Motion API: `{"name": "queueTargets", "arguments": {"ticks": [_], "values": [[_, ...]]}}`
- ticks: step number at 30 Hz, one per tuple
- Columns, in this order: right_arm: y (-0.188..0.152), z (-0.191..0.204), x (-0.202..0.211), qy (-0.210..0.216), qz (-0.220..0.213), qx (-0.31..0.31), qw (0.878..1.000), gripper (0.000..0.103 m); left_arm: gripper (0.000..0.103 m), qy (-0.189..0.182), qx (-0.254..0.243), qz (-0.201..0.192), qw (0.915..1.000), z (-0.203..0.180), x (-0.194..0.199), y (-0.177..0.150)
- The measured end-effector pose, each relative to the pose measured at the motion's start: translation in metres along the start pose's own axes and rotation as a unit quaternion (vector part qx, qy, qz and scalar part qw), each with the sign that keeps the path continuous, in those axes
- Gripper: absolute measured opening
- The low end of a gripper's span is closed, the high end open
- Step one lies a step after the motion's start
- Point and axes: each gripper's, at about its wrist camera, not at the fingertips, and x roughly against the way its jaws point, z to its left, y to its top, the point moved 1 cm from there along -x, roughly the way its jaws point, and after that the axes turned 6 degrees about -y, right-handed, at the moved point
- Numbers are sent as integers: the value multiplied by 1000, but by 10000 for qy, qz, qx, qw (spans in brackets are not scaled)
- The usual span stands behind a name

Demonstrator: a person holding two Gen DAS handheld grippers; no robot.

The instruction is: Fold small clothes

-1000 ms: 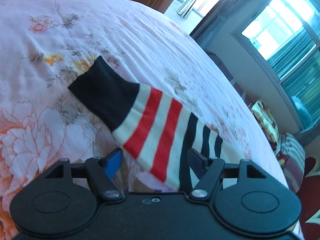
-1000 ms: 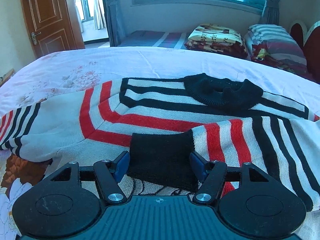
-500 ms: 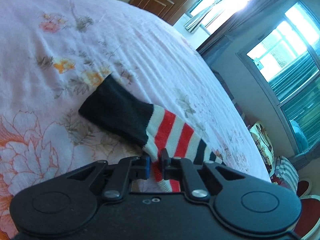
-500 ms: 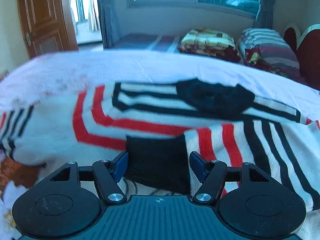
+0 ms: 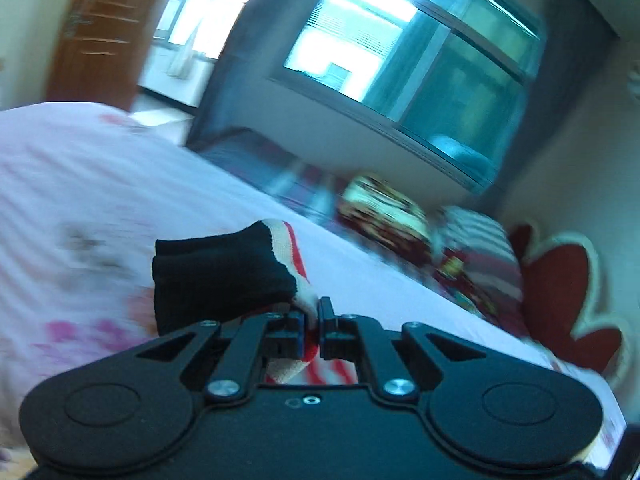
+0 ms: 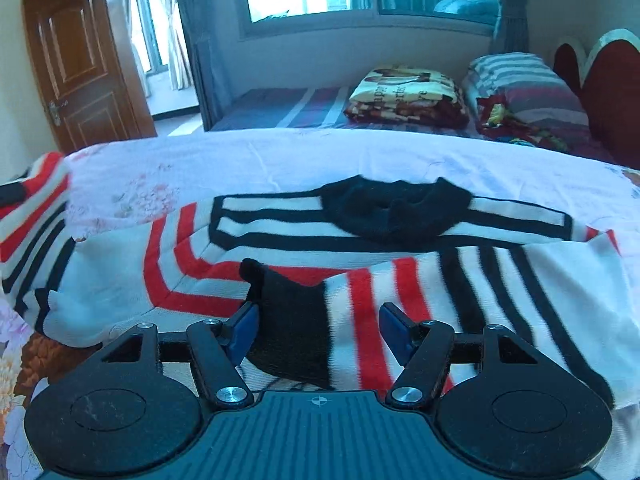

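Lifted off the bedspread (image 5: 80,184) since a second ago, the sweater's left sleeve (image 5: 224,276) hangs clenched in my left claw (image 5: 312,322), right claw (image 6: 318,330) agape over the near sleeve (image 6: 360,312); thin pinch may slip.

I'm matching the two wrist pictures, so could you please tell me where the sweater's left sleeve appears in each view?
Left wrist: the left sleeve is at lower centre, lifted, its striped part pinched in the shut left hand-held gripper.
Right wrist: the same sleeve shows at the far left edge, raised off the bed.
Shared landmark: the folded yellow blanket under the window.
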Motion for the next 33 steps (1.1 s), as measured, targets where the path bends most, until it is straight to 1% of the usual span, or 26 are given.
{"name": "queueTargets", "arguments": {"ticks": [2, 4, 6, 9, 14, 17, 18, 19, 20, 21, 22, 23, 24, 26, 28, 31, 33], "values": [[-1, -10, 4, 158, 73, -89, 9998, 66, 5, -392, -208, 273, 9986, -35, -21, -14], [-4, -15, 5, 566, 243, -172, 9980, 67, 5, -705, -381, 459, 9957, -66, -38, -31], [-10, -9, 6, 791, 296, -64, 9964, 67, 5, -908, -495, 555, 9931, -87, -51, -45], [-17, -11, 17, 725, 177, 20, 9972, 67, 5, -1105, -452, 754, 9900, -103, -65, -60], [-22, -54, 27, 408, 175, -412, 9982, 67, 5, -1341, -857, 1194, 9800, -128, -81, -92], [-24, -69, 36, 236, 145, -421, 9987, 67, 6, -1386, -952, 1554, 9734, -138, -91, -116], [-24, -71, 39, 207, 147, -379, 9990, 67, 10, -1395, -972, 1675, 9711, -140, -94, -122], [-25, -71, 41, 188, 148, -346, 9991, 67, 23, -1389, -956, 1795, 9692, -142, -93, -128], [-26, -71, 42, 201, 154, -339, 9991, 67, 30, -1406, -923, 1867, 9679, -143, -88, -130], [-28, -70, 44, 236, 164, -354, 9990, 67, 46, -1422, -920, 1868, 9677, -144, -84, -129], [-29, -69, 45, 266, 170, -369, 9988, 67, 70, -1429, -952, 1839, 9678, -145, -80, -127], [-30, -68, 45, 307, 168, -377, 9987, 67, 80, -1427, -988, 1762, 9689, -147, -74, -123], [-31, -66, 46, 336, 165, -365, 9986, 67, 87, -1441, -1028, 1688, 9696, -147, -69, -120], [-29, -59, 46, 370, 155, -307, 9987, 67, 87, -1468, -1117, 1692, 9682, -153, -66, -111], [-28, -50, 46, 409, 133, -222, 9988, 67, 87, -1475, -1092, 1714, 9680, -153, -61, -105], [-25, -33, 45, 433, 117, -44, 9990, 67, 87, -1401, -1104, 1575, 9713, -145, -46, -91], [-24, -21, 40, 357, 127, 67, 9993, 67, 87, -1234, -1084, 1417, 9762, -131, -36, -80]]}}
